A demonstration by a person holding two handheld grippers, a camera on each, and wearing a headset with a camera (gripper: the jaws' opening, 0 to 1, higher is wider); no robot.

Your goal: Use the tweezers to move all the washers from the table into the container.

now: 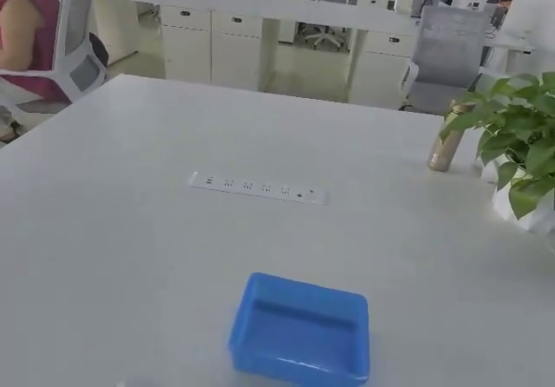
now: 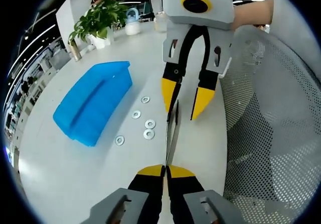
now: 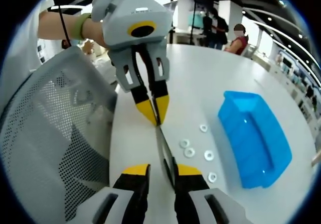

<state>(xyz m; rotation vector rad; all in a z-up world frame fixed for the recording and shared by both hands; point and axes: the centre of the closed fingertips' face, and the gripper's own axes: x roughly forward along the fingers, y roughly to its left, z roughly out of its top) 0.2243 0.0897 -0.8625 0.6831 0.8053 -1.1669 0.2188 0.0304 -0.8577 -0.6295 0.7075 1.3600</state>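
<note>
Slim silver metal tweezers [image 2: 171,133]: long axis runs straight from one claw to the other. Left claw [image 2: 165,170] is closed tight on one end. Right claw [image 3: 161,171] faces it with jaws apart, straddling the other end without gripping (cannot tell which end carries the tips).

Five small flat silvery washers [image 2: 148,133] lie loose on the white table [image 2: 65,184]. They cluster to one side of the tweezers, between them and the blue rectangular plastic container [image 2: 93,103], none touching it. The container's long side is roughly parallel to the tweezers. Its inside looks empty, so no washer is in yet.

Judgement: a handover or regrip. The right claw must close before the tweezers can swing sideways to the washers. Both claws look about equally near the cluster. Grey mesh chair back [image 2: 271,133] is on the opposite side.
</note>
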